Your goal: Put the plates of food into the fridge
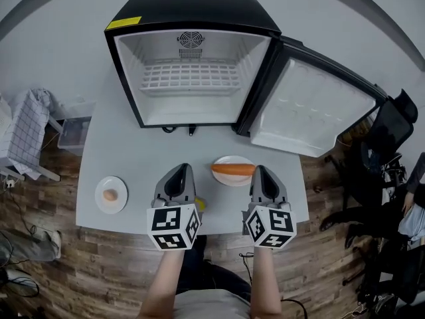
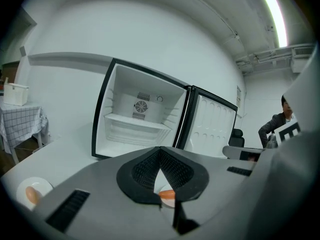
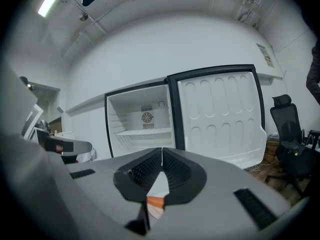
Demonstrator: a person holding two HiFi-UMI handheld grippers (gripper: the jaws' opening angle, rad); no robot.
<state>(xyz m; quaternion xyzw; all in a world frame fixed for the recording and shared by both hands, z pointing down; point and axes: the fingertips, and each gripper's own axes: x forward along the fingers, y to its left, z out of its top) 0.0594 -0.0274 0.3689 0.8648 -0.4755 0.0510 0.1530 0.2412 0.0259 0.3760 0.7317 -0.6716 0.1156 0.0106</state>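
Observation:
On the grey table [image 1: 133,158] stands a black fridge [image 1: 192,58] with a white, empty inside and a wire shelf; its door [image 1: 312,108] hangs open to the right. A white plate with an orange sausage-like food [image 1: 233,170] lies in front of it, between my two grippers and nearer the right one. At the table's left front sits a second plate, holding an egg-like food [image 1: 111,195]. My left gripper [image 1: 181,168] and right gripper [image 1: 262,170] are both shut and empty, pointing at the fridge. The orange food [image 2: 167,194] [image 3: 155,202] shows just below each pair of closed jaws.
A small yellow thing [image 1: 200,205] lies beside my left gripper, partly hidden. A checked cloth on a rack [image 1: 23,135] and a clear bin [image 1: 72,135] stand left of the table. Office chairs [image 1: 392,131] and a seated person [image 1: 415,198] are at the right.

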